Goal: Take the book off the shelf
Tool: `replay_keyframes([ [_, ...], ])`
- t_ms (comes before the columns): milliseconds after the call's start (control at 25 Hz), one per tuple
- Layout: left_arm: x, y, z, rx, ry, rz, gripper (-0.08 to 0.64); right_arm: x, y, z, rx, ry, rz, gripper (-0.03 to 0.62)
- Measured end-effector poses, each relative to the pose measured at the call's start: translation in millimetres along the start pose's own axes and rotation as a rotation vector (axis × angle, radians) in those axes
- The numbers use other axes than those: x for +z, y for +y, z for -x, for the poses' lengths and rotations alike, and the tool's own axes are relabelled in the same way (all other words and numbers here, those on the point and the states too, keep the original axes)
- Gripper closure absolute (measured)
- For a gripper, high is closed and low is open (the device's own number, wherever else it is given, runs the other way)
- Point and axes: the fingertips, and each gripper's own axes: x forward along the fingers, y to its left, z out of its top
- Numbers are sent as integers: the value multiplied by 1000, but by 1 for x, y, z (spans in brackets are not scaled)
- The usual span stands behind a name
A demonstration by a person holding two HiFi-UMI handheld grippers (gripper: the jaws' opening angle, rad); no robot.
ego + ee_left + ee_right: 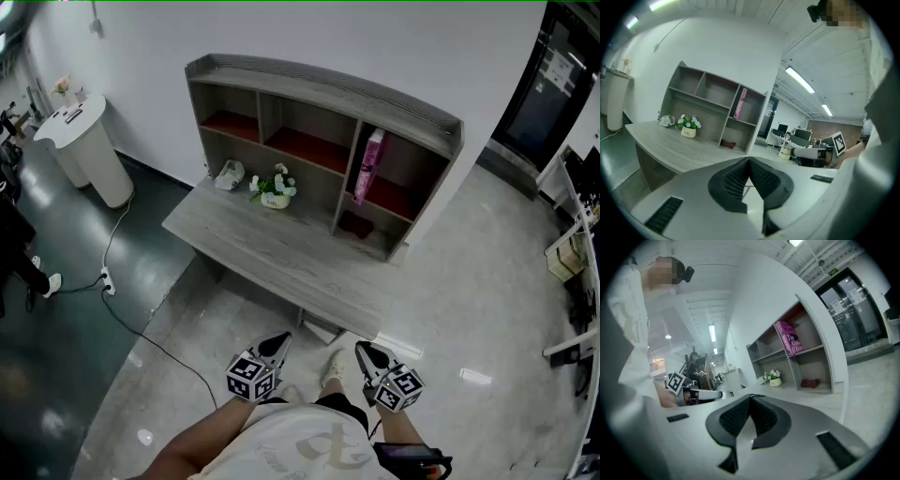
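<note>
One pink book [371,165] stands on end, leaning a little, in the upper of the two stacked compartments at the right of a grey wooden shelf [319,86]. The shelf sits at the back of a long grey desk [272,255] against a white wall. Two more compartments lie side by side at the shelf's upper left, both lined in red. Below them an open bay holds one small pot of white flowers [274,188] and, just to its left, one white object [230,174] too small to identify. One dark red item [356,224] rests in the compartment beneath the book.

A person stands on the pale floor in front of the desk, with one light shoe [333,367] showing between two hand-held grippers. The left gripper [280,342] and the right gripper [363,350] are level with each other, near the person's body and well apart from the shelf. Each carries one cube with square markers. In both gripper views the black ribbed pads meet at the tips. Both sets of jaws are clenched together on nothing, and the book is untouched in its compartment.

To the left, one white rounded stand [89,150] is against the wall, and one dark cable [127,305] trails across the floor from a white power strip [107,280].
</note>
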Motion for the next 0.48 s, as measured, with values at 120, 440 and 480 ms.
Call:
replay_keyframes([
  [120,-2,-4,8,-1,-4,2,560,-4,8,6,-1,3,-1,589],
  [440,-11,-16,23,-16,2,-5,558,-9,27,16,-13,-9,-1,589],
  [480,-11,-16,24,-16,2,-3,560,-9,28,17,-15,-12,-2,589],
])
